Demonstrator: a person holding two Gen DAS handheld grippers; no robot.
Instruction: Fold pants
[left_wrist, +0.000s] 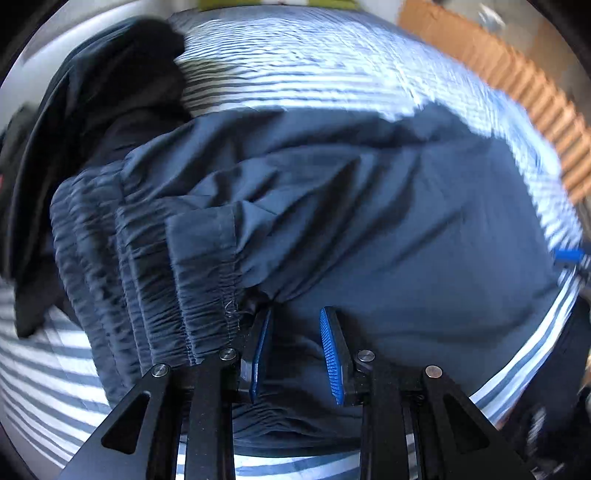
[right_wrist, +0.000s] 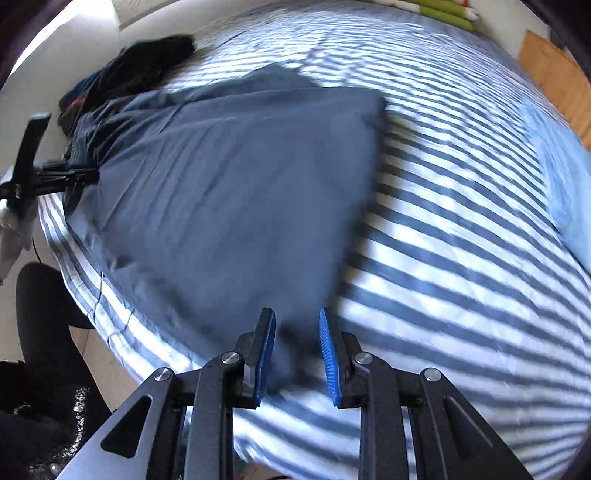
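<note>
Pants (right_wrist: 229, 177), dark blue, lie spread over the striped bedsheet (right_wrist: 461, 229), filling the left and centre of the right wrist view. Right gripper (right_wrist: 297, 354) hangs released above their near corner, pads clear of the cloth. Left gripper (left_wrist: 295, 350) is parted over the fabric beside the gathered waistband (left_wrist: 155, 280); whether cloth is pinched I cannot tell.

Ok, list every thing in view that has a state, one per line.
Dark blue-grey fabric pants: folded over, spread on the bed, elastic waistband bunched.
Black crumpled garment: heaped, unfolded.
Blue-and-white striped bedsheet: spread flat.
Left gripper: open, above the pants.
Right gripper: open, nothing clamped.
</note>
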